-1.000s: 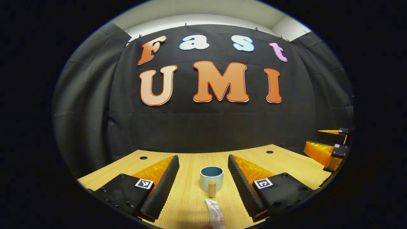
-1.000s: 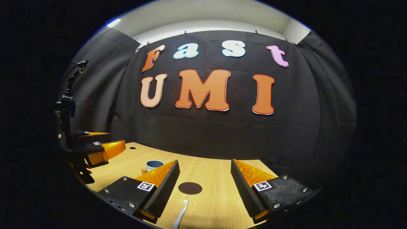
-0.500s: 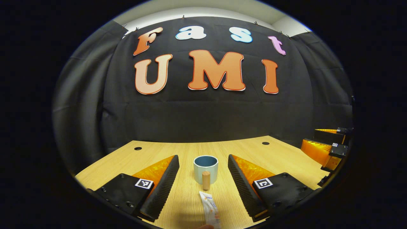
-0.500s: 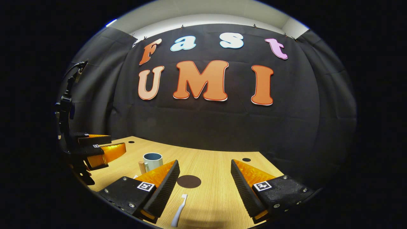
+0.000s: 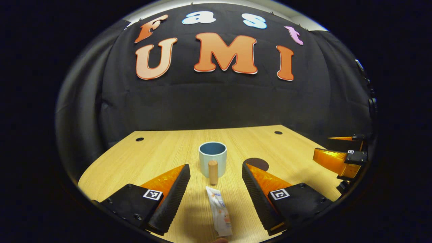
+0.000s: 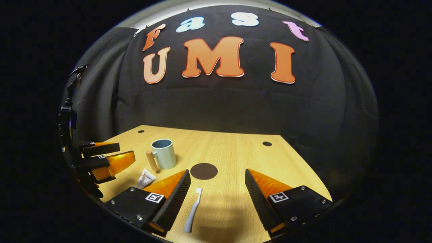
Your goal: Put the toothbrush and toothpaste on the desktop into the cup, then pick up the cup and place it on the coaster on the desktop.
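Lying on desktop (image 6: pixel 236 152), one toothbrush (image 6: pixel 193 211), one toothpaste (image 5: pixel 219 211), one cup (image 5: pixel 212 158), one coaster (image 6: pixel 204 171).

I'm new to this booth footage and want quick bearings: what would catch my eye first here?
A pale blue cup with a wooden handle stands mid-desk, the toothpaste lying just before it between the open left gripper. To the cup's right lies a dark round coaster, and nearer, the toothbrush lies flat between the open fingers of the right gripper.
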